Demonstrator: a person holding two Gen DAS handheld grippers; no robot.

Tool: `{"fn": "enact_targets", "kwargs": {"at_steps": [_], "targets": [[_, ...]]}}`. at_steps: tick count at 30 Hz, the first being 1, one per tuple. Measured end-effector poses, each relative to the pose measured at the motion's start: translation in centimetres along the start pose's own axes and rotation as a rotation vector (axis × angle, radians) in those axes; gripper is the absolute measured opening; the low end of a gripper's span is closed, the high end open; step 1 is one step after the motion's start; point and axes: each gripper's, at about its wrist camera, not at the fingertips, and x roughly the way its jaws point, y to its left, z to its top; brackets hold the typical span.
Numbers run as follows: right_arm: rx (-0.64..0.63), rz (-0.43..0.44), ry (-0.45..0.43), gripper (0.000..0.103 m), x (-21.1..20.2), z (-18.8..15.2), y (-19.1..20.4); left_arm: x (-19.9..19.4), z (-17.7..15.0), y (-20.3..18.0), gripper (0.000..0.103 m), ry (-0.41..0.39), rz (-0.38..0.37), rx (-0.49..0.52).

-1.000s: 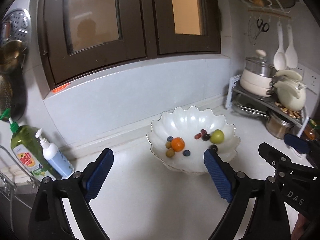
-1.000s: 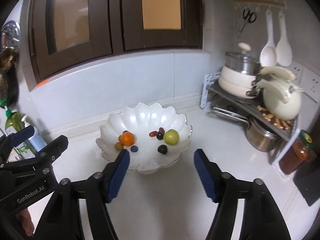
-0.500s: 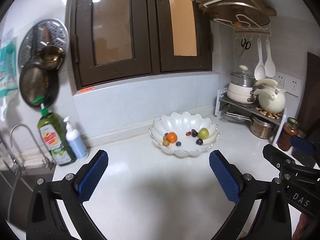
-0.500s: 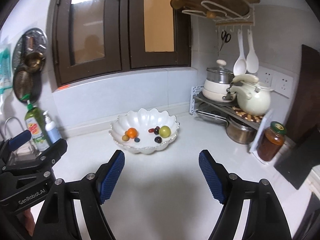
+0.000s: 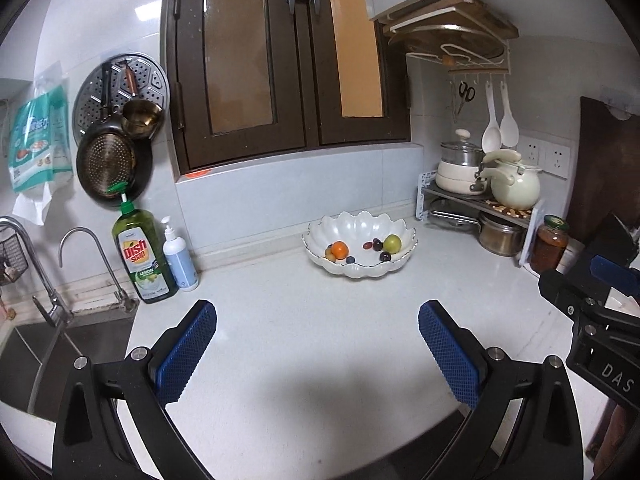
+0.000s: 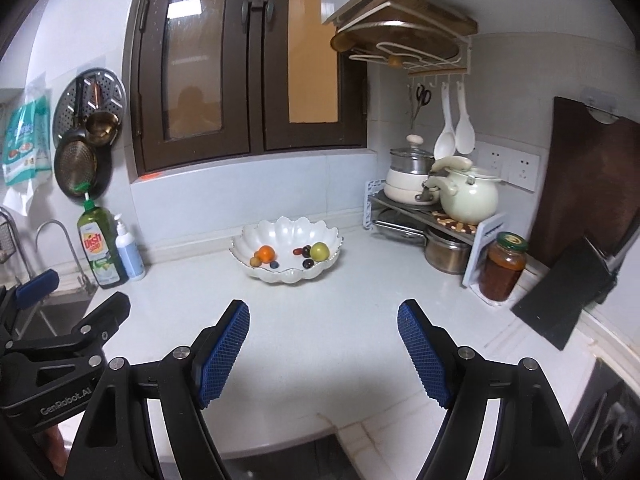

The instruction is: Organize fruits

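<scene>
A white scalloped bowl (image 5: pixel 360 224) (image 6: pixel 292 228) stands at the back of the white counter, far ahead of both grippers. It holds an orange (image 5: pixel 340 249) (image 6: pixel 266 254), a green apple (image 5: pixel 392 243) (image 6: pixel 320 251), dark grapes (image 5: pixel 378 245) (image 6: pixel 307 263), a blueberry (image 5: pixel 351 259) and a small yellowish fruit (image 5: pixel 330 255). My left gripper (image 5: pixel 316 316) is open wide over bare counter, with nothing between its blue pads (image 5: pixel 188 352). My right gripper (image 6: pixel 323 312) is open too and holds nothing. Each gripper shows at the edge of the other's view.
A green dish soap bottle (image 5: pixel 144 256) and a pump bottle (image 5: pixel 180 260) stand by the faucet (image 5: pixel 80 248) and sink at left. At right are a pot rack with a kettle (image 5: pixel 514 184), a jar (image 6: pixel 502 268) and a dark cutting board (image 6: pixel 592 184). The counter's front edge (image 6: pixel 320 432) lies below the right gripper.
Both grippers have drawn back from the bowl, which now looks small and distant. Both sets of jaws stand a little wider. The fruit has not moved.
</scene>
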Motion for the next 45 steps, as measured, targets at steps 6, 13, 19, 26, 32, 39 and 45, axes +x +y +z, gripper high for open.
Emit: {"fn": "enact_targets", "kwargs": {"at_steps": [6,13,19,26,32,39,45], "targets": [[0.019,-0.026,-0.028,0.077,-3.2,-1.0,0.1,-3.4,-0.7,0.3,0.103,-0.032,-0.004,0.008],[0.033,-0.026,-0.051,0.077,-7.2,-2.5,1.1,-7.0,-1.9,1.2,0.103,-0.057,-0.019,0.027],[0.023,-0.061,-0.068,0.077,-10.6,-3.8,2.1,-9.8,-3.1,2.0,0.103,-0.072,-0.033,0.042],[0.026,-0.076,-0.084,0.077,-14.1,-5.0,2.9,-12.6,-4.3,2.8,0.103,-0.073,-0.06,0.035],[0.034,-0.075,-0.096,0.078,-16.3,-5.9,3.2,-14.8,-4.9,3.3,0.103,-0.09,-0.069,0.038],[0.029,-0.075,-0.109,0.078,-18.1,-6.4,3.9,-16.5,-5.5,3.7,0.103,-0.1,-0.07,0.043],[0.026,-0.075,-0.11,0.078,-18.7,-6.6,4.5,-17.1,-5.8,4.1,0.103,-0.098,-0.072,0.041]]}}
